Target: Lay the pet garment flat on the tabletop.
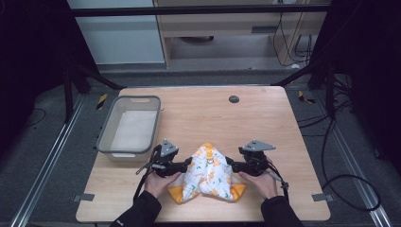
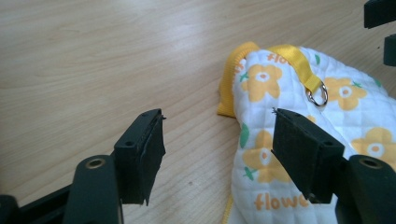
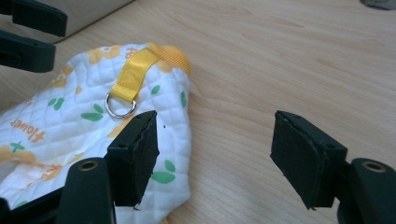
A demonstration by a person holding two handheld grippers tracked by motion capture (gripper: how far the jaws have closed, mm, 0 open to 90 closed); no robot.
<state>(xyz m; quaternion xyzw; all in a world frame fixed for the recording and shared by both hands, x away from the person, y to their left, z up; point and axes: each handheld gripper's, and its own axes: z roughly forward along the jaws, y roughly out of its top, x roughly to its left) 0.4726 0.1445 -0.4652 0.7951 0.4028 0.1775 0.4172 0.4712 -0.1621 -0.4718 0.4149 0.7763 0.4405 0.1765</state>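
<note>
Quilted garment, white with yellow flowers and green leaves, lying crumpled on the wooden bench, near edge, centre. Yellow trim at its near corners and far tip. Yellow strap with metal D-ring sewn near the far tip; "flower" lettering printed on fabric.

Left gripper at the garment's left edge, held in left hand. Fingers spread wide, pinching nothing: one finger over bare bench, the other over the fabric edge. Contact with fabric: cannot tell.

Right gripper at the garment's right edge, held in right hand. Fingers spread wide too, nothing gripped: one finger over the quilted edge just near of the D-ring, the other over bare wood.

Both grippers pointing inward at each other across the garment, grey three-cornered plates on top.

Grey plastic bin on the bench, far left, well apart from the garment. Small dark round disc on the bench, far centre.
</note>
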